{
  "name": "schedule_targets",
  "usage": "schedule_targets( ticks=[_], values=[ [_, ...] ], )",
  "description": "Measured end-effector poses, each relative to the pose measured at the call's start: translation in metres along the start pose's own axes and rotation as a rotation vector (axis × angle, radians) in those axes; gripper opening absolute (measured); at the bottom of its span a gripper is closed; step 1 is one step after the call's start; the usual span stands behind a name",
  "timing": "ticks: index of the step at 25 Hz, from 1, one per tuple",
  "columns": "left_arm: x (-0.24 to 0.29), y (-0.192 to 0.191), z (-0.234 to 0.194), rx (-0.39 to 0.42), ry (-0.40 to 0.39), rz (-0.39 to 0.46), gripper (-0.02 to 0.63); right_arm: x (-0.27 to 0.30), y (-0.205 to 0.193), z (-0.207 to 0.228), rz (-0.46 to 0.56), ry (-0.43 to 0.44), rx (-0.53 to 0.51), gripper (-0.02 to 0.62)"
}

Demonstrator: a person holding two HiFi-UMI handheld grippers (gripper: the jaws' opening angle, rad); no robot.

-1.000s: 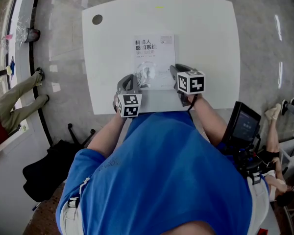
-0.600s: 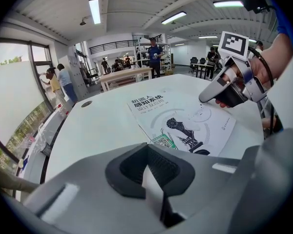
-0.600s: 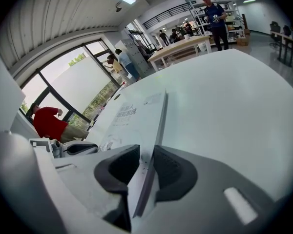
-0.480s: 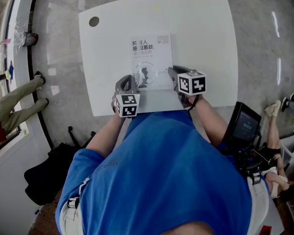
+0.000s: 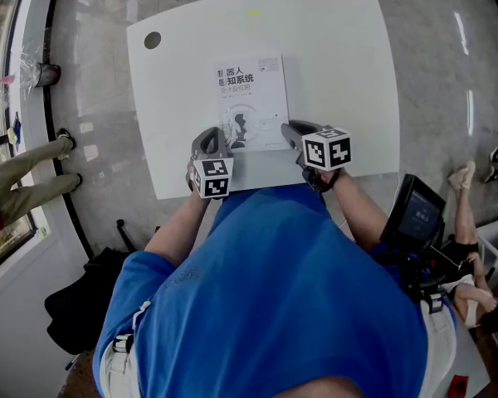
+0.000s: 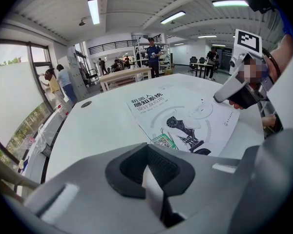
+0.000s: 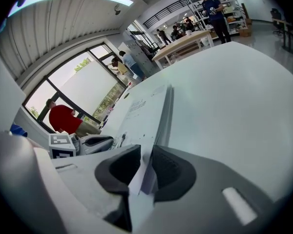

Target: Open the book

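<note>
A white paperback book [image 5: 251, 98] lies closed on the white table [image 5: 340, 73], cover up, with dark print and a robot drawing. My right gripper [image 5: 289, 128] is at its near right corner. In the right gripper view its jaws [image 7: 144, 172] are closing, and the pads press on the thin cover edge that stands between them. My left gripper [image 5: 209, 133] rests at the book's near left corner. In the left gripper view its jaws [image 6: 154, 179] stand almost together with a pale strip in the slit; what that strip is I cannot tell. The book's corner [image 6: 185, 113] lies just beyond them.
A round cable hole [image 5: 153, 40] sits in the table's far left corner. A dark screen on a stand [image 5: 417, 214] is beside the table at the right. A black bag [image 5: 83, 297] lies on the floor at the left, near a seated person's legs [image 5: 25, 172].
My right gripper has shifted slightly to the right and nearer to me at the book's corner. The left gripper has stayed in place. The head view has drifted a little.
</note>
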State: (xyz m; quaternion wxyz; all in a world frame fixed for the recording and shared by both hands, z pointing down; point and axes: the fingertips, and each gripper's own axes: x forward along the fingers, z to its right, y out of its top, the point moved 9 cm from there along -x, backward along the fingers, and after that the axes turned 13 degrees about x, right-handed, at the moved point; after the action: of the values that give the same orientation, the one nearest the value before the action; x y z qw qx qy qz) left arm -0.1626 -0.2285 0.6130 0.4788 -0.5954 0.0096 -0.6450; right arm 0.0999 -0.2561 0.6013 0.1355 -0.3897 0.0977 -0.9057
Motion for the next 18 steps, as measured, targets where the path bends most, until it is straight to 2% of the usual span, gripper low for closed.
schedule_targets(
  ticks=[8,13,18],
  values=[
    [-0.006,0.001,-0.001,0.001,0.001,0.005,0.006,-0.013,-0.027,-0.01,-0.067,0.102,0.013,0.075],
    [-0.003,0.0,0.002,0.007,0.007,0.006,0.006,-0.016,-0.035,-0.01,-0.047,0.101,0.012,0.045],
    [0.002,-0.001,0.004,0.014,0.004,0.007,0.006,-0.019,-0.033,-0.02,-0.019,0.089,-0.061,0.034]
  ],
)
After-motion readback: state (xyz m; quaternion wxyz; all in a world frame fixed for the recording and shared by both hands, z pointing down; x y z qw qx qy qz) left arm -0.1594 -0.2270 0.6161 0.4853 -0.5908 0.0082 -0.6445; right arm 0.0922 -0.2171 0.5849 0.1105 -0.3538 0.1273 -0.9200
